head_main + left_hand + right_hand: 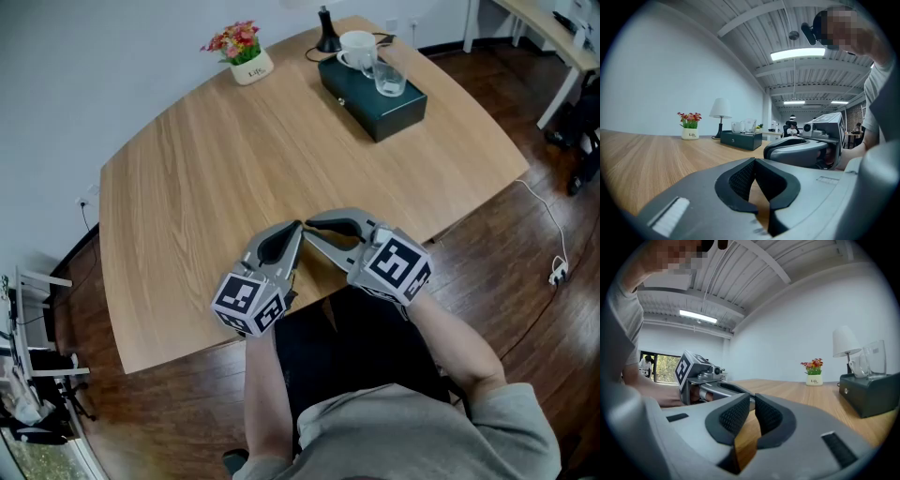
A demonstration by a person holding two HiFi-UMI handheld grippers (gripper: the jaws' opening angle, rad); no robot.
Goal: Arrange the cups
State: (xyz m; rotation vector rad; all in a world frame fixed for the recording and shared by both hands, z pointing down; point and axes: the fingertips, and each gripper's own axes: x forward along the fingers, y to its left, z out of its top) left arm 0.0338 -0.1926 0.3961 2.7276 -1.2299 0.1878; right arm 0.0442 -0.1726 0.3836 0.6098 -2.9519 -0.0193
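Both claws rest at the middle of the near edge of the wooden surface [216, 159], tips pointing toward each other and almost meeting. The left claw [754, 161] is closed, its dark pads touching at the tip with nothing between them. The right claw [751, 401] is closed too, with only a sliver between its pads, and is empty.

The cups are well apart from both claws, near the far right corner. A white mug [357, 49] and a clear glass cup [388, 79] stand upright, just beside each other, on top of a dark green box [380, 111]. A lamp [327, 33] stands behind the box at that corner, and a flower pot [246, 58] sits along the far edge.
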